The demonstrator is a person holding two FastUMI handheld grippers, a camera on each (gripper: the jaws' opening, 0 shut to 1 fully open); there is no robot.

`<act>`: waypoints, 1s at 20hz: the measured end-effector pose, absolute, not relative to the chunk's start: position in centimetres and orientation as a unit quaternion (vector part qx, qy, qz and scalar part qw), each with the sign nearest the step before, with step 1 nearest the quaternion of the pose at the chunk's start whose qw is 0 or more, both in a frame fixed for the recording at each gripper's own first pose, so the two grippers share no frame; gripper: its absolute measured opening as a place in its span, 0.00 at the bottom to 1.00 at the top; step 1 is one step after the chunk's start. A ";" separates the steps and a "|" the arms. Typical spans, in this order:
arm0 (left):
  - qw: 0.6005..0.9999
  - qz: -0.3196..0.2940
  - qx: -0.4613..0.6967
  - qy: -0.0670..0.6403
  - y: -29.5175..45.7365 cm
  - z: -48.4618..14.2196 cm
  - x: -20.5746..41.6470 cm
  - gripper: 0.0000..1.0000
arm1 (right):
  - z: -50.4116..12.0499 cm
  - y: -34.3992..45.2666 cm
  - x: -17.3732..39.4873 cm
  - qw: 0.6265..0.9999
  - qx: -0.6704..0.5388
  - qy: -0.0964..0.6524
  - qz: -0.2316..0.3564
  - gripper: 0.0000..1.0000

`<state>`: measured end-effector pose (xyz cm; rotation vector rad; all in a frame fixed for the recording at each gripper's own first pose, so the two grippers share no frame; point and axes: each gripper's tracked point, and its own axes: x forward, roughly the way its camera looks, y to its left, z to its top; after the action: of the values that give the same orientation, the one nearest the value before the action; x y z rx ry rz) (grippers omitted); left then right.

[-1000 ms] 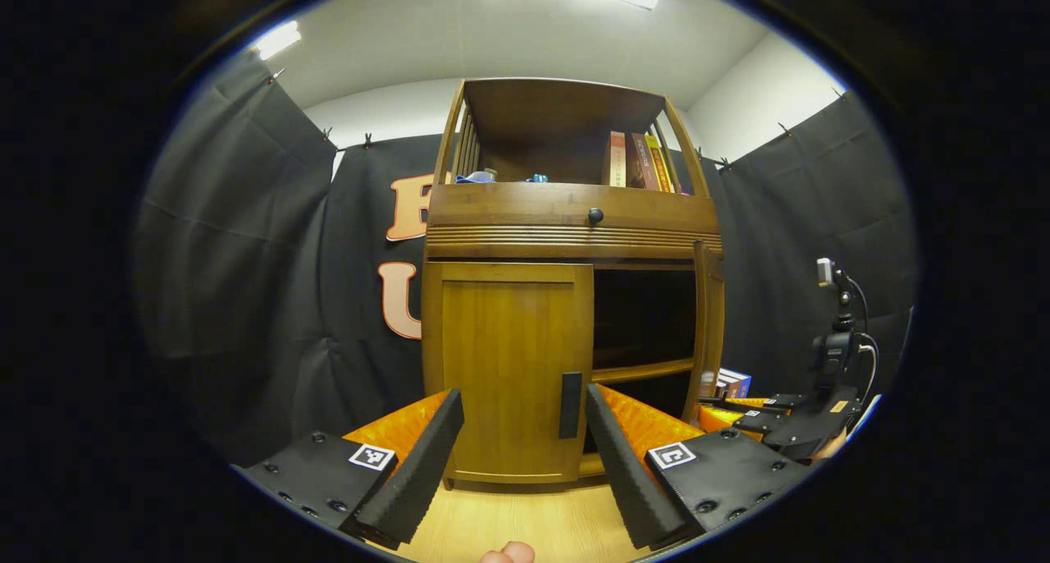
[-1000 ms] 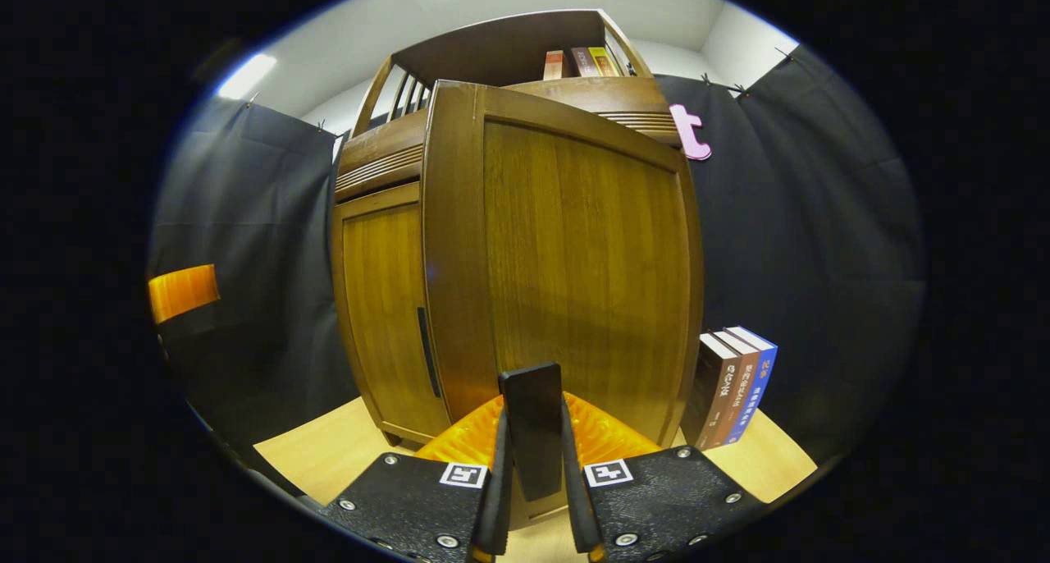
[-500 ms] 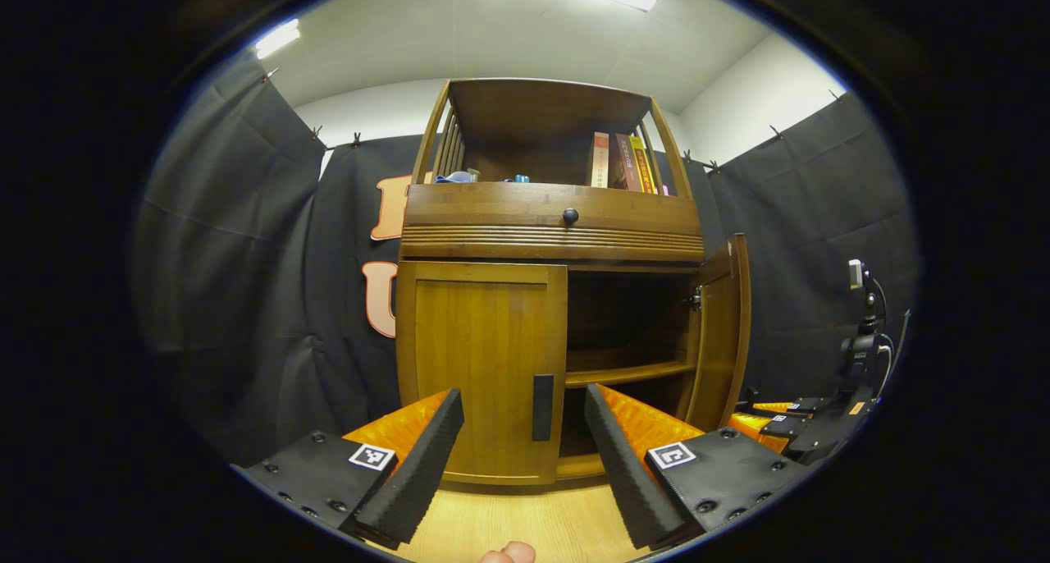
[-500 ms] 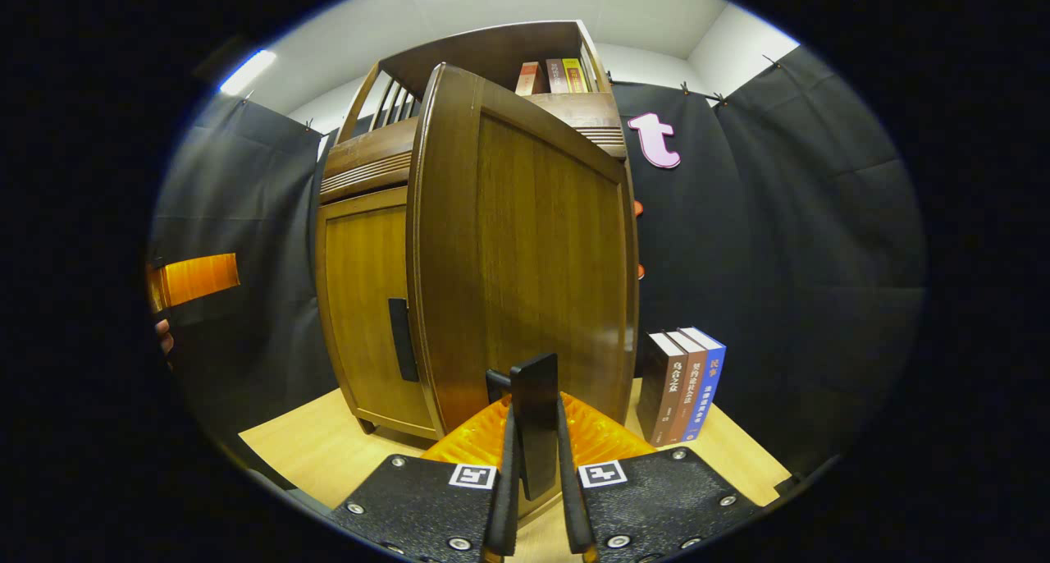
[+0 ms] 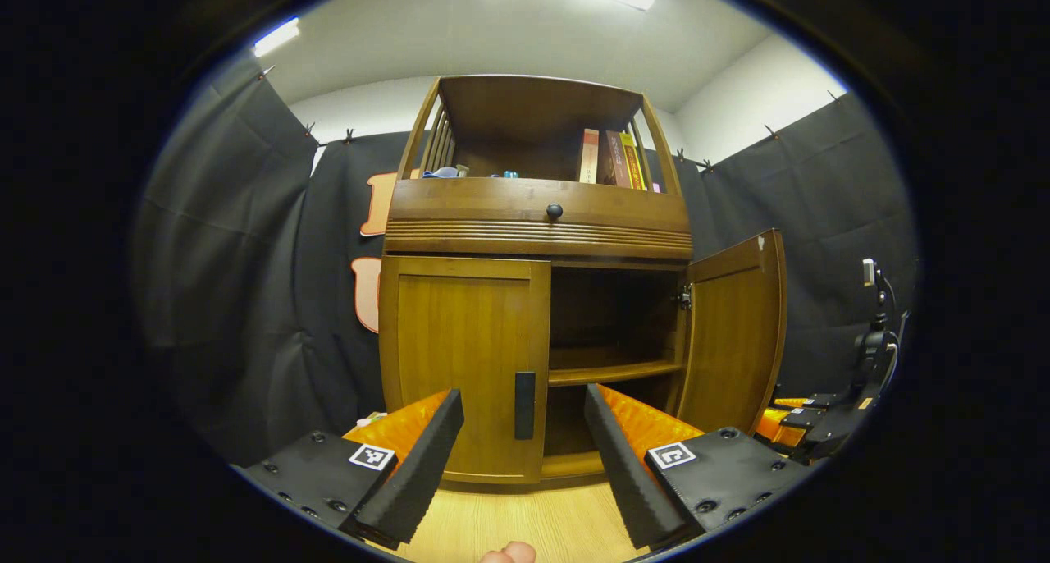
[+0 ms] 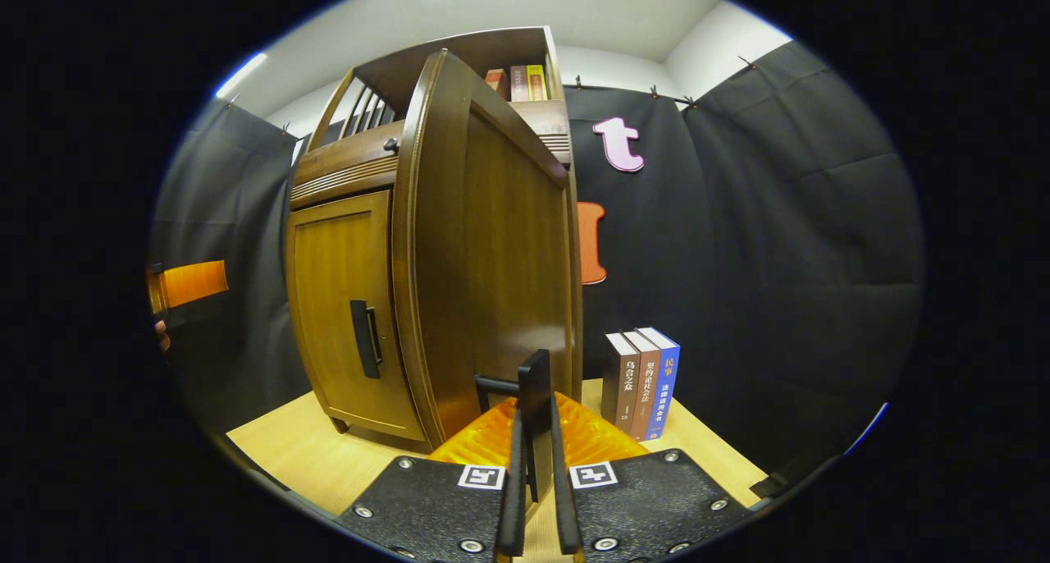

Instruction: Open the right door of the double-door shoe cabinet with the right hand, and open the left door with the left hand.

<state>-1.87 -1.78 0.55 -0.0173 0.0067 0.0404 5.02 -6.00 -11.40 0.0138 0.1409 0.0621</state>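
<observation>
A brown wooden shoe cabinet [image 5: 537, 218] stands before me. Its right door [image 5: 732, 333] is swung wide, baring dark shelves [image 5: 614, 373]. The left door [image 5: 459, 358] is closed, its dark vertical handle [image 5: 525, 405] at the inner edge. My left gripper [image 5: 523, 456] is open, hanging just in front of that handle without touching it. In the right gripper view, the right door [image 6: 492, 251] stands edge-on and my right gripper [image 6: 535, 497] is shut on the door's dark handle [image 6: 537, 415]. The left door's handle [image 6: 363, 339] shows farther left. The right gripper [image 5: 800, 411] also appears low beside the open door.
Three upright books [image 6: 641, 378] stand on the wooden floor right of the cabinet. More books [image 5: 607, 157] sit on the top shelf, above a drawer with a round knob [image 5: 554, 211]. Black cloth walls close in all round. A camera stand [image 5: 876, 333] rises at far right.
The right door has swung much farther open, drawn by my right gripper. My left gripper has shifted so the left door's handle now lies between its fingers' line.
</observation>
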 end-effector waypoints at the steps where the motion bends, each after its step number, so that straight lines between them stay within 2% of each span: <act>1: 1.000 0.018 -0.010 0.006 -1.9 0.3 -1.8 0.93 | -11.4 -6.2 5.0 0.997 0.007 0.072 0.031 0.15; 8: 1.000 0.016 -0.010 0.007 -2.0 0.0 -1.6 0.93 | -15.3 -10.5 4.1 0.993 -0.017 0.115 0.028 0.14; 9: 1.000 0.017 -0.010 0.008 -2.0 -0.2 -1.6 0.93 | -15.7 -11.2 3.7 0.992 -0.012 0.120 0.024 0.12; 10: 1.000 0.017 -0.011 0.008 -2.0 -0.2 -1.5 0.94 | -16.2 -12.3 3.6 0.992 -0.009 0.124 0.017 0.00; 11: 1.000 0.016 -0.013 0.008 -2.1 -0.3 -1.5 0.95 | -16.1 -13.4 3.6 0.993 -0.003 0.117 0.007 0.08; 12: 1.000 0.016 -0.014 0.009 -2.2 -0.3 -1.4 0.96 | -16.0 -13.9 3.6 0.993 0.014 0.113 0.007 0.00; 14: 1.000 0.017 -0.011 0.008 -2.2 -0.4 -1.3 0.93 | -15.9 -14.3 3.5 0.994 0.026 0.106 0.015 0.04; 20: 1.000 0.016 -0.012 0.003 -2.5 -0.3 -1.1 0.93 | -16.1 -16.4 3.9 0.994 0.030 0.098 0.045 0.04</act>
<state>-1.09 -2.46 -0.26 -0.0234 0.0062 0.0322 3.87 -16.40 -16.07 0.0604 0.1971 0.0909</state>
